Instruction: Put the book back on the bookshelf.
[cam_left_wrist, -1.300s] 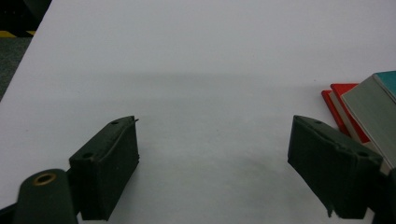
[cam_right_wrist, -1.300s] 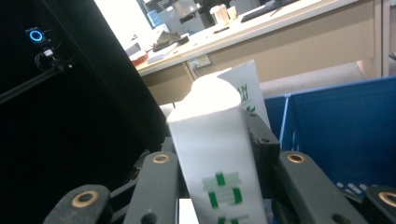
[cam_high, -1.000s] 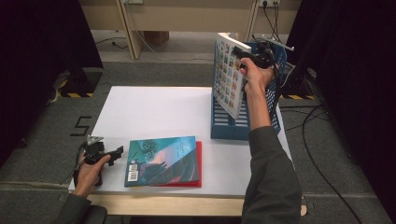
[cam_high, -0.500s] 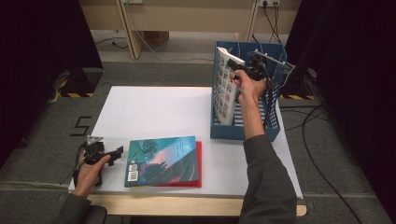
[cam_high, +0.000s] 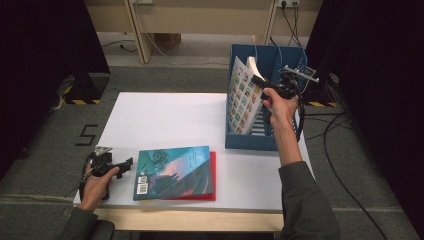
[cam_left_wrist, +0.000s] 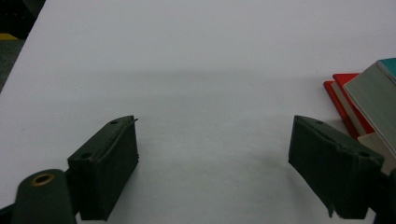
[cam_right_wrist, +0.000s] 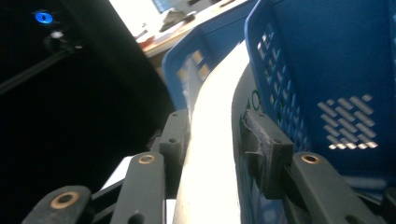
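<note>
Right tongs (cam_high: 258, 80) easing off thin glossy book (cam_high: 240, 97) (slotted blue plastic crate (cam_high: 250, 140)); left tongs (cam_high: 127, 162) agape.

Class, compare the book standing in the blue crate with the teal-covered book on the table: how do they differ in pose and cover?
The book in the blue crate stands on edge, leaning; the teal book lies flat on the white table. The crate book's cover is a grid of small pictures; the teal book's shows one dark illustration. The right claw straddles the crate book's top; the teal book rests untouched on a red book. Both are closed.
</note>
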